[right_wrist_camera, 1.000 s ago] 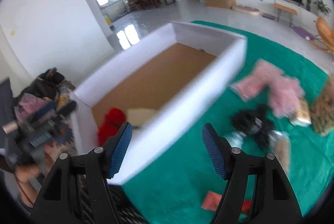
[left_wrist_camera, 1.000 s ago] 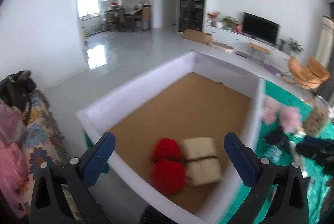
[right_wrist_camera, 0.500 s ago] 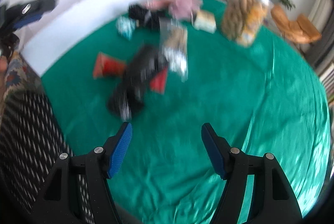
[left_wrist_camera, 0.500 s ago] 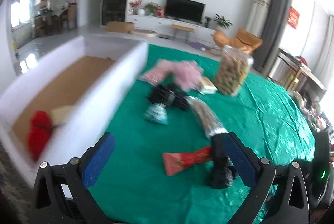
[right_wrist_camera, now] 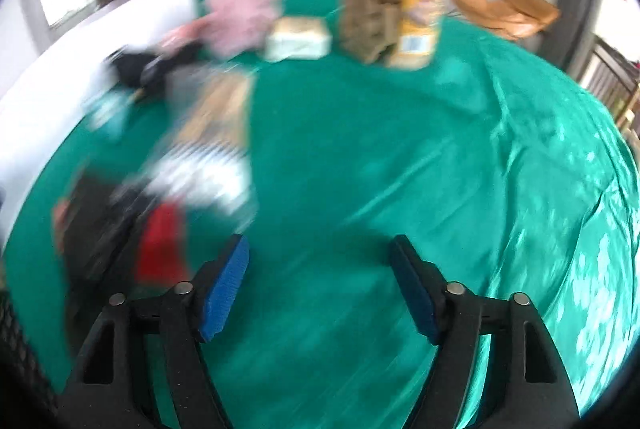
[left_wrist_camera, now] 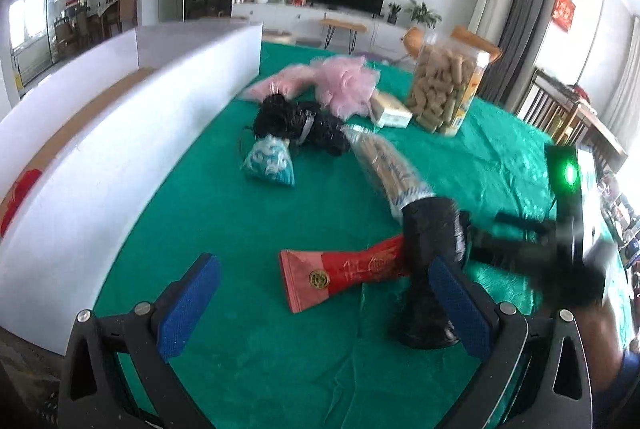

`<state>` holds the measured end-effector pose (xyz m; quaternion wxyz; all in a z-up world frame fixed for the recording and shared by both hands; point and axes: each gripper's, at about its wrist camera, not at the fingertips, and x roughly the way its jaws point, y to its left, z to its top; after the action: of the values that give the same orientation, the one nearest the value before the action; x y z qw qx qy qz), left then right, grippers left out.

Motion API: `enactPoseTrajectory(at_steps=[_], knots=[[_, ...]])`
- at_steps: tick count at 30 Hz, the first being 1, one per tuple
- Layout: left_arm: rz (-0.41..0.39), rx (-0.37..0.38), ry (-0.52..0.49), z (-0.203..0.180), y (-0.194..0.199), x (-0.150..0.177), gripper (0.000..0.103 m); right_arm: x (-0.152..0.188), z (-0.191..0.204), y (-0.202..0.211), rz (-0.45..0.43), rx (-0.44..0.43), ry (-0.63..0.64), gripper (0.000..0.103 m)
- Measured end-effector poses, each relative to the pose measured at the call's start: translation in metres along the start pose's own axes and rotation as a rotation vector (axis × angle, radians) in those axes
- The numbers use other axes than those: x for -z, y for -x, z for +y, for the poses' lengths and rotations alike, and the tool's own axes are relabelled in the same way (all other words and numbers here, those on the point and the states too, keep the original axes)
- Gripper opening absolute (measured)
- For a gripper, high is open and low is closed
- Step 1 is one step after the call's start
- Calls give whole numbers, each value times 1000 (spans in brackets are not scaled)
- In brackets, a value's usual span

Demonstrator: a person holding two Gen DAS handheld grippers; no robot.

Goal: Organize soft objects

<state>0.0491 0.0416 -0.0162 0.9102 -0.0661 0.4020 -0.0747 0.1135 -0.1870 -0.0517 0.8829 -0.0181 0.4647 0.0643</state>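
On the green tablecloth (left_wrist_camera: 248,229) lie a red pouch (left_wrist_camera: 340,271), a black soft bundle (left_wrist_camera: 434,261), a black fuzzy item (left_wrist_camera: 304,125), a blue-white pouch (left_wrist_camera: 269,165) and a pink puff (left_wrist_camera: 344,85). My left gripper (left_wrist_camera: 324,301) is open and empty, just above the red pouch. My right gripper (right_wrist_camera: 320,289) is open and empty over bare cloth; its view is blurred, with the red pouch (right_wrist_camera: 162,245) to its left. The white box (left_wrist_camera: 120,133) stands at the left with a red soft item (left_wrist_camera: 20,189) inside.
A clear jar of snacks (left_wrist_camera: 448,85) and a small white box (left_wrist_camera: 390,109) stand at the back. A clear snack packet (left_wrist_camera: 388,173) lies mid-table. The other gripper (left_wrist_camera: 552,249) shows at the right of the left wrist view.
Both grippers swung away from the white box to the green table. The left one has moved closer to the red pouch. Both stayed open and empty.
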Motion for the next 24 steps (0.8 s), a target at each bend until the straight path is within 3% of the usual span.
enactPoseTrajectory(at_steps=[3,12,24], knots=[[40,-7,40,7,-9,0,103,-9,-13,-9,-21,-20,11,91],[28,13,98,17,-5,3,103,-8,-16,-8,-24,-30,27,92],[34,-29,84,14,-5,4,103,-8,-15,-8,-24,-29,27,92]])
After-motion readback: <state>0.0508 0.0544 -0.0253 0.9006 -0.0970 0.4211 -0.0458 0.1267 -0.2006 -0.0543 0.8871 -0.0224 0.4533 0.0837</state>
